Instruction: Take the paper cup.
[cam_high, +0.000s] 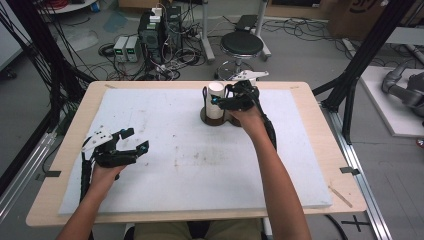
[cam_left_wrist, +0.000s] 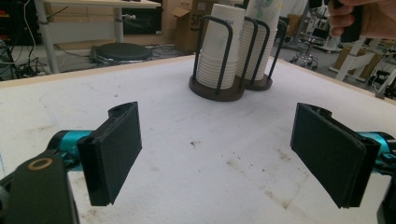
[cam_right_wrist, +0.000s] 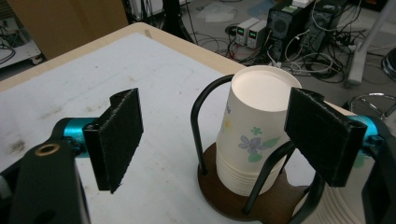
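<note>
From the high view, the cup holder (cam_high: 218, 119) stood toward the far middle of the white pad (cam_high: 190, 165) that covered the wooden table (cam_high: 75, 125), with the right gripper (cam_high: 220, 101) held just beside the white cup stack (cam_high: 216, 99) in it. The left gripper (cam_high: 136, 140) rested well apart, near the pad's left front, its jaws spread and holding nothing.

That view showed the stack as a plain white cylinder — the right gripper view added the detail. There the stack of paper cups (cam_right_wrist: 254, 135) sat upside down, bottoms up, nested one over another inside dark curved wire arms rising from a round brown base (cam_right_wrist: 233, 200); the outermost cup bore a printed flower pattern. The right gripper's (cam_right_wrist: 219, 135) jaws stood wide apart, one pad clear to the stack's left, the other close against its right side near the top; whether that pad touched the cup I could not tell. It gripped nothing.

The left gripper view gave what neither of the others made plain — the holder carried two stacks side by side, a nearer one (cam_left_wrist: 219, 51) and a second (cam_left_wrist: 259, 42) behind it, each in its own ring of wire arms. The left gripper's (cam_left_wrist: 215, 156) black pads framed bare, stained pad surface. A hand (cam_left_wrist: 362, 18) showed at the top right corner.
</note>
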